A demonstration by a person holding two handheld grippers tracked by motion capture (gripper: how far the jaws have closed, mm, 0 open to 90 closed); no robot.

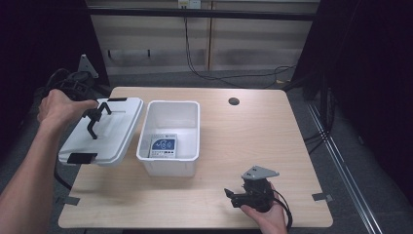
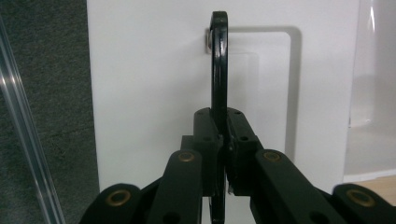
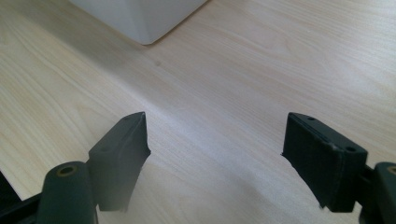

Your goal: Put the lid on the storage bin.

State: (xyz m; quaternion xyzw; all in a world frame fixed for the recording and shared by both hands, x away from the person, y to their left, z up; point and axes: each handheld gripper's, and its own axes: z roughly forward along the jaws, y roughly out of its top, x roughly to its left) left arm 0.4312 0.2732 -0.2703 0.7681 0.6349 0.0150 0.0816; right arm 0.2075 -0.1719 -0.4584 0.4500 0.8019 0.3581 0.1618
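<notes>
Wooden table (image 1: 243,146) bears open bin (image 1: 170,139); left gripper (image 1: 95,114) jaws clench lid handle (image 2: 218,70), right gripper (image 1: 236,195) jaws spread.

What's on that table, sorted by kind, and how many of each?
White lid with black handle: 1
White open bin: 1
Blue-and-white packet inside the bin: 1
Hand-held grippers: 2, left gripper clamped on the lid's handle, right gripper open
Total: 5

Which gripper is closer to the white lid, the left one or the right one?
Left. The left gripper is shut on the black handle of the white lid. The right gripper sits open over the table, far off past the white bin.
</notes>
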